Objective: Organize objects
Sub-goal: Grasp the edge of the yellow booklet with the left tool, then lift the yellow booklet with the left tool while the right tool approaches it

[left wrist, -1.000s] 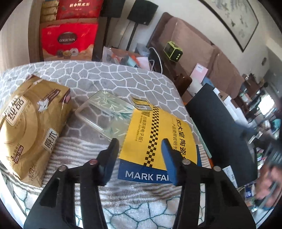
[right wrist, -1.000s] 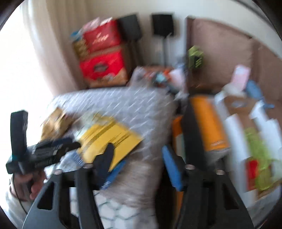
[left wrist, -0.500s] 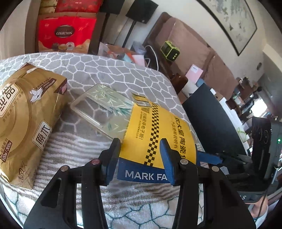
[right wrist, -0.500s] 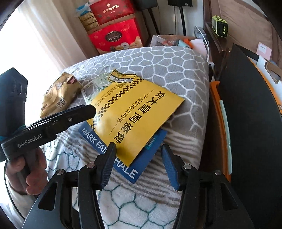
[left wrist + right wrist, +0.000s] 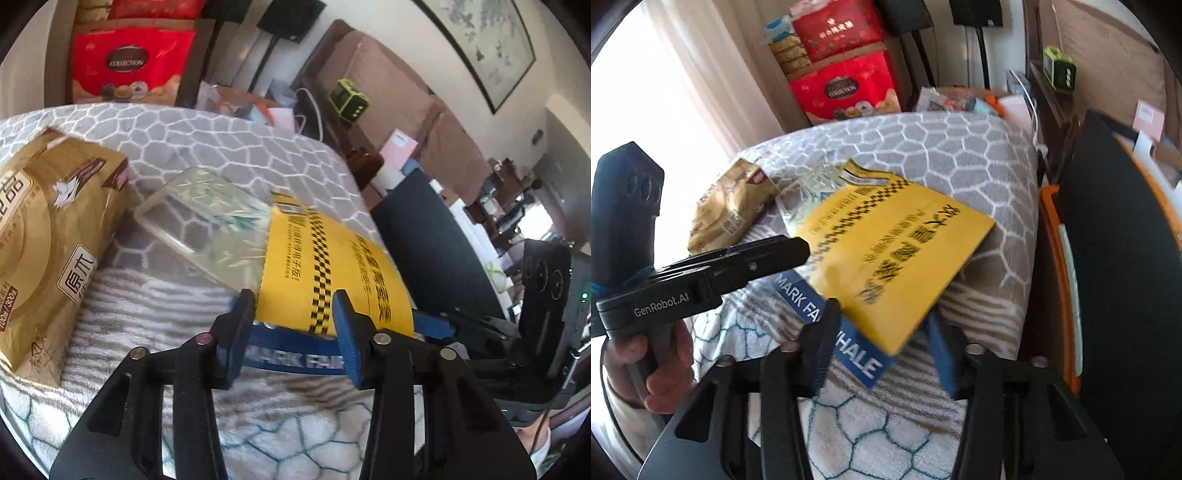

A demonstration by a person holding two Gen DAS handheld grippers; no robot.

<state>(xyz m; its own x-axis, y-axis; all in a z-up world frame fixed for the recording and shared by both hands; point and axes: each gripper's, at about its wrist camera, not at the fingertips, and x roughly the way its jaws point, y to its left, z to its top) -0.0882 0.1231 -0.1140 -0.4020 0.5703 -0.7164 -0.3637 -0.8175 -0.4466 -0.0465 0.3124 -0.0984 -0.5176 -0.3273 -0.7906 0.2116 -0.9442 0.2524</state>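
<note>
Fingers of both grippers, left (image 5: 293, 325) and right (image 5: 882, 334), stood apart and closing, the yellow booklet (image 5: 890, 254) and blue book (image 5: 295, 360) lying between them, unclamped.

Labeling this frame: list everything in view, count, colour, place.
yellow booklet: 1, yellow, on the blue book
blue book: 1, blue, under the booklet
clear phone case: 1, transparent, beside the booklet
tissue pack: 1, gold, left on blanket
blanket: 1, grey, white pattern, under everything
red gift box: 1, red, behind
left gripper: 1, black, closing about the booklet's edge
right gripper: 1, black, closing about its corner
hand: 1, holding left gripper
</note>
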